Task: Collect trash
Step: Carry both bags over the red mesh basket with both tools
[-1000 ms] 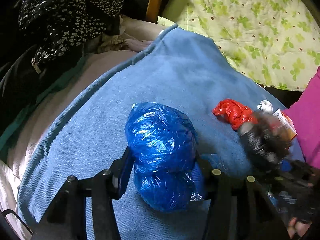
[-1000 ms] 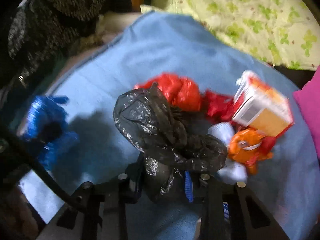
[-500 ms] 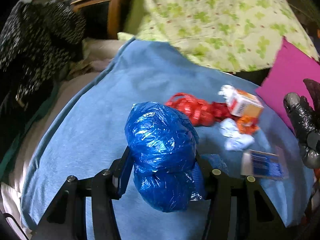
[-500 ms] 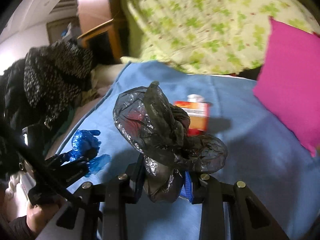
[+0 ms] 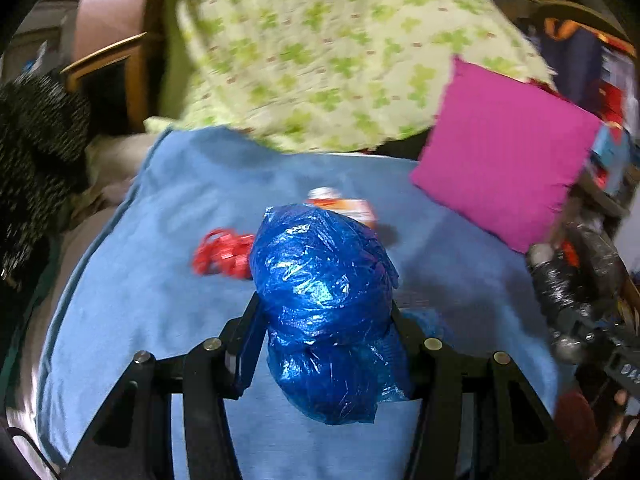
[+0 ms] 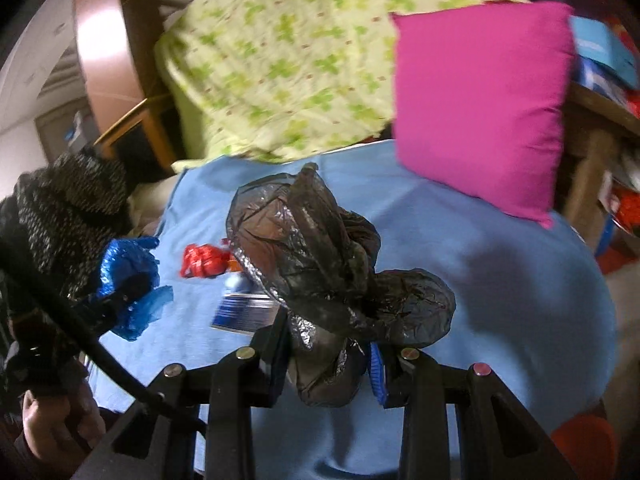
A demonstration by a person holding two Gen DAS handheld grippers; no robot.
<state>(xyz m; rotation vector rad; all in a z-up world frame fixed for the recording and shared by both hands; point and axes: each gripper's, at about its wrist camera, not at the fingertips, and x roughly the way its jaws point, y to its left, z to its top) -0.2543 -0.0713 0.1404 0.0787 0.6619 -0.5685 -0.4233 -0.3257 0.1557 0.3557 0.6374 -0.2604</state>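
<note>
My left gripper (image 5: 326, 332) is shut on a crumpled blue plastic bag (image 5: 320, 280), held above the blue blanket (image 5: 160, 280). My right gripper (image 6: 332, 356) is shut on a crumpled black plastic bag (image 6: 320, 256), also held above the blanket. The blue bag and left gripper also show at the left of the right wrist view (image 6: 128, 272). The black bag shows at the right edge of the left wrist view (image 5: 576, 280). On the blanket lie a red plastic wrapper (image 5: 220, 258), an orange-and-white carton (image 5: 348, 206) and a blue-and-white packet (image 6: 244, 312).
A pink cushion (image 5: 508, 152) leans at the back right. A green patterned quilt (image 5: 320, 48) is heaped behind the blanket. Dark speckled clothing (image 5: 32, 152) lies at the left. A wooden shelf with boxes (image 6: 600, 92) stands to the right.
Both grippers have lifted and pulled back with their bags. The trash on the blanket now looks smaller and farther away, and the cushion and quilt have come into view.
</note>
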